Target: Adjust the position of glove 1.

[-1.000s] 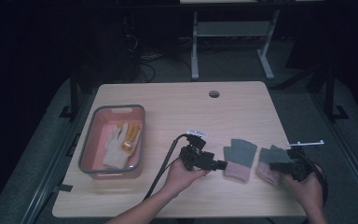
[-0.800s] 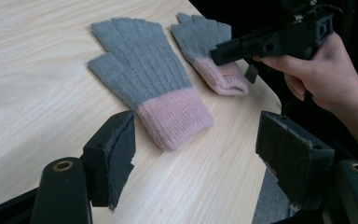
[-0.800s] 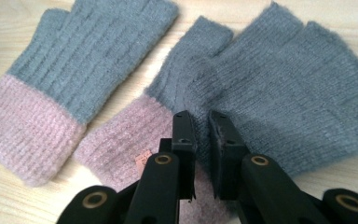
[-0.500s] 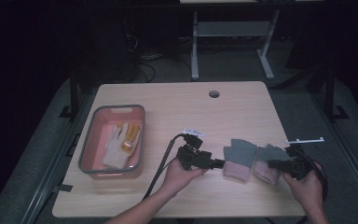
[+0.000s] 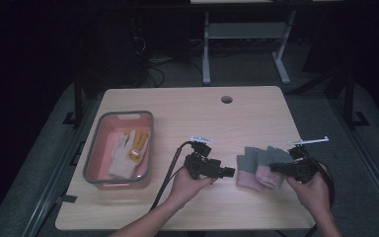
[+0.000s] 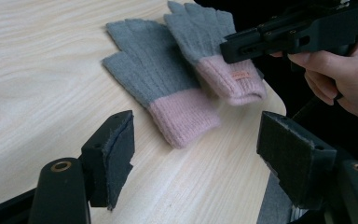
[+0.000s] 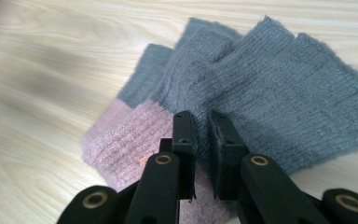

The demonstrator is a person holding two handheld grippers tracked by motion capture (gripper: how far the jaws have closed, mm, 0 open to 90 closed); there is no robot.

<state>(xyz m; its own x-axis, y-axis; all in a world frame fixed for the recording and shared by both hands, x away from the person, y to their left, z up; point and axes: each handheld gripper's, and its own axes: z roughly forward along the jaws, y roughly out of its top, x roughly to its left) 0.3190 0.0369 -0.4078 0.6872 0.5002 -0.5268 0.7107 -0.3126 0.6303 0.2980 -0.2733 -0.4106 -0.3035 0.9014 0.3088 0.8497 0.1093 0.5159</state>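
From the high view, the wooden table (image 5: 187, 106) carries a pink tray (image 5: 94, 163) at its left side, with a white and yellow glove (image 5: 127, 153) lying inside it. Near the table's front right lie two grey and pink knitted gloves – the near glove (image 5: 249, 170) and the far glove (image 5: 269, 165), the second overlapping the first. The left gripper (image 5: 227, 172) points at them from just beside the pink cuffs; the right gripper (image 5: 274, 168) sits over the far glove.

In the left gripper view, its two padded jaws stand wide apart with nothing between them, above bare wood just short of the near glove (image 6: 161, 88). The far glove (image 6: 214, 51) lies partly on top, and the right gripper (image 6: 228, 49) is at its cuff, a hand (image 6: 340, 70) behind it.

In the right gripper view, the right gripper (image 7: 201, 128) has its jaws drawn almost together – pinched on the far glove (image 7: 279, 93) where grey knit meets pink cuff. The near glove (image 7: 140, 88) peeks out beneath
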